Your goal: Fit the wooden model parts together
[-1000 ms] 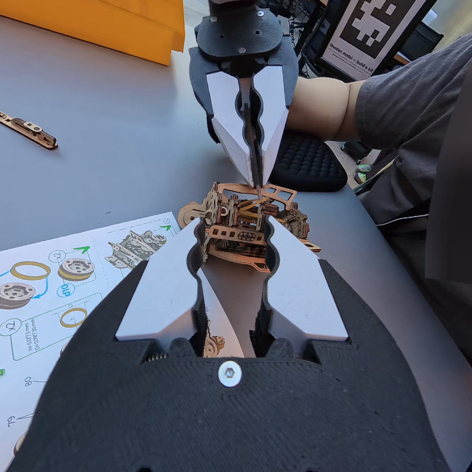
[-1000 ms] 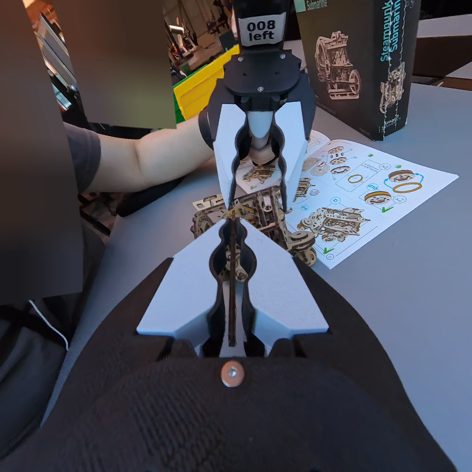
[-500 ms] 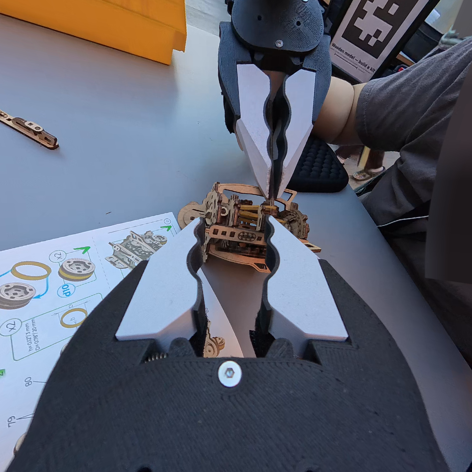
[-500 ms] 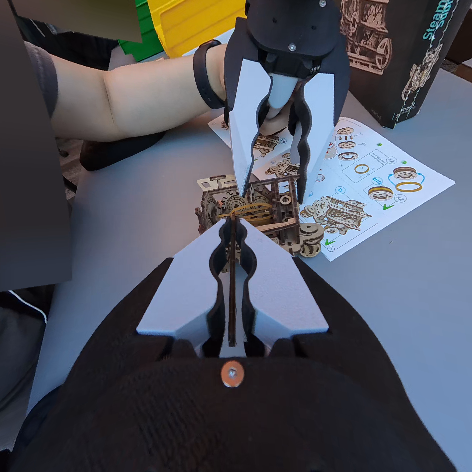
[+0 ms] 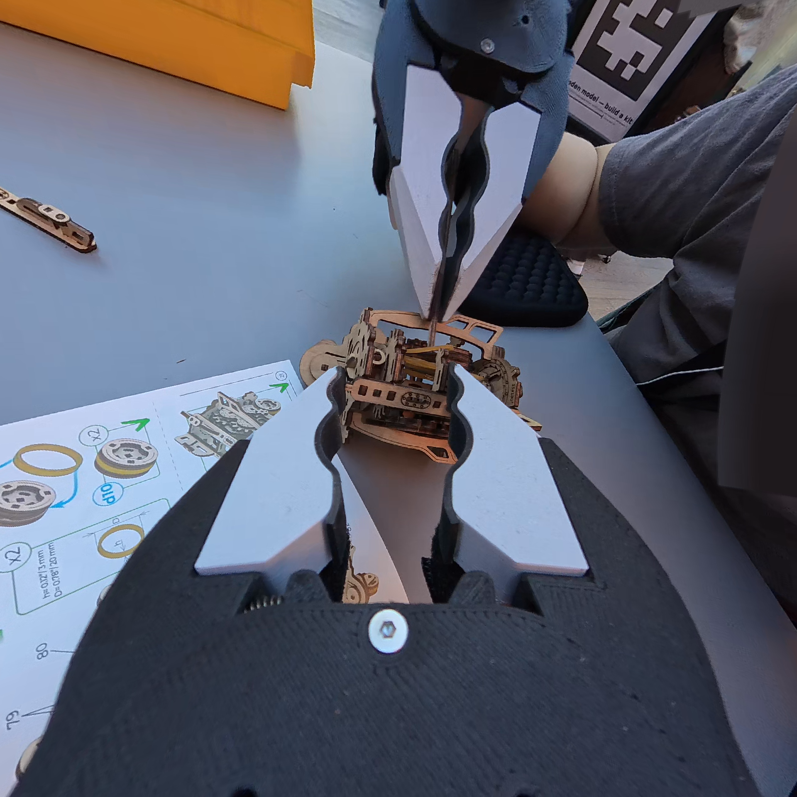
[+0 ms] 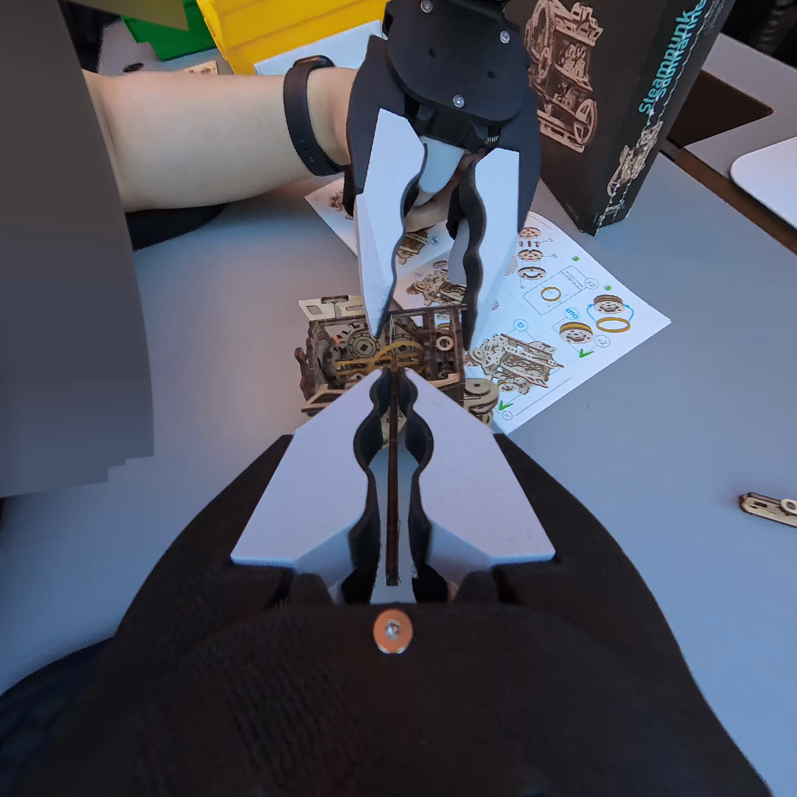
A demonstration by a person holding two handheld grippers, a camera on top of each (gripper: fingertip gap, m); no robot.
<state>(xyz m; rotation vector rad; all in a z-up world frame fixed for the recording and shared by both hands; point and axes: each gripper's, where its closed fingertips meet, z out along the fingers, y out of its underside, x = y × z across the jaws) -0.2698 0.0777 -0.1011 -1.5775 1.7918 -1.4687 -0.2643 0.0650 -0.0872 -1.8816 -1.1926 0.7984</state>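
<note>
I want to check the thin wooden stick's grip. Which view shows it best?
The right wrist view: the thin wooden stick runs full length between the shut right gripper fingers. The left wrist view shows only its tip protruding above the wooden model.

Two grippers (image 5: pixel 394 379) (image 6: pixel 393 371), one wooden model (image 5: pixel 414 379), one instruction sheet (image 5: pixel 108 465), one loose wooden strip (image 5: pixel 47 218), one black kit box (image 6: pixel 612 112), one thin wooden stick (image 6: pixel 392 474).

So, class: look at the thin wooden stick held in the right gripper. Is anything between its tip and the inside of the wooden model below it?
Yes. Yellow rubber bands stretch across the wooden model right where the stick's tip points. The left gripper grips the model's sides, clear of the stick's path.
</note>
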